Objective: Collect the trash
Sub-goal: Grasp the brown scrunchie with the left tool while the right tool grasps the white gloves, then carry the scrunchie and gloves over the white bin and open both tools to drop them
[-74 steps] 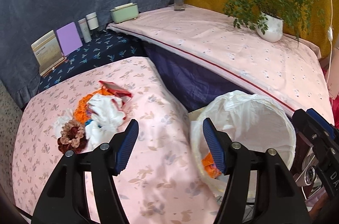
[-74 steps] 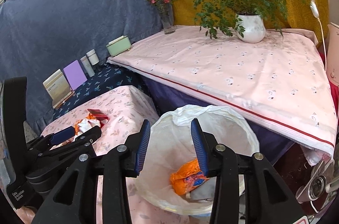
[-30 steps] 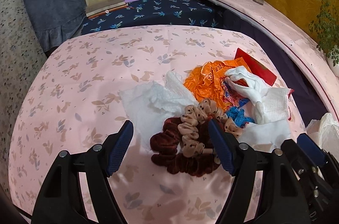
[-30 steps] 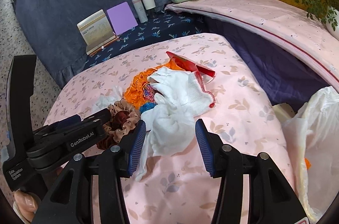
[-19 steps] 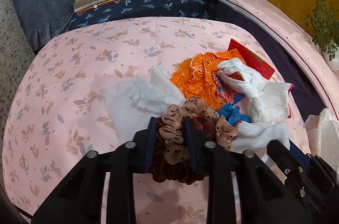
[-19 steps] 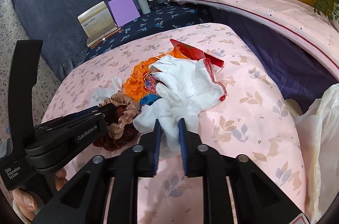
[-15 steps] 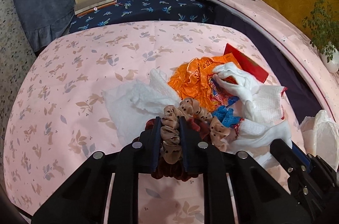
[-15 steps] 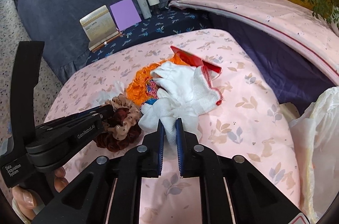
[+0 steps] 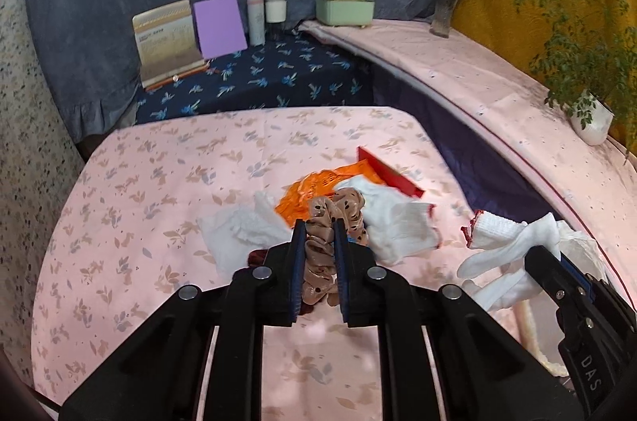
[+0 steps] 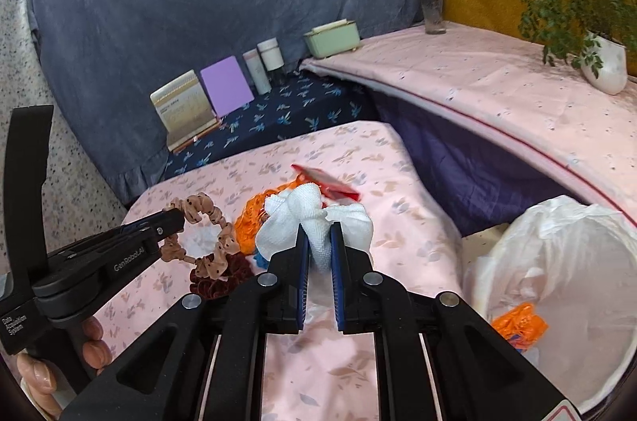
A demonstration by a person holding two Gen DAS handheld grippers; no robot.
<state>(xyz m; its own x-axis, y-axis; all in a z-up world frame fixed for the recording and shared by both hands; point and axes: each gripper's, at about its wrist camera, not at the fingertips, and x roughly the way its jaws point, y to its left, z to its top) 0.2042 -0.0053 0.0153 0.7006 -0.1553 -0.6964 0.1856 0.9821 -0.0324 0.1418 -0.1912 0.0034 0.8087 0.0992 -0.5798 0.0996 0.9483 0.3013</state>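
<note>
Viewing along the left gripper (image 9: 319, 257), its jaws are seen clamped on a tan dotted scrunchie (image 9: 332, 222), which is held just clear of the pink floral cloth (image 9: 159, 190). Ahead of the tips lie an orange wrapper (image 9: 314, 188), a second white glove (image 9: 394, 226) and a red card (image 9: 388, 176); a crumpled tissue (image 9: 239, 233) sits ahead-left, and a dark red scrunchie (image 9: 258, 255) is partly hidden beside the left finger. To the right, the right gripper is seen edge-on carrying a white glove (image 9: 513, 241). Along the right gripper (image 10: 318, 253), the jaws are seen closed on that white glove (image 10: 314, 218), bunched and raised off the cloth. The lined bin (image 10: 557, 241) stands to the right and below, close by, with an orange wrapper already inside. The left gripper (image 10: 169, 222) appears at left with the scrunchie looped from its tips. Step judged: pick completed on both sides, carry to the bin pending. Next move is judged to call for a swing rightward over the bin mouth and release above the liner; the scrunchie's loose loop may snag the rim.
</note>
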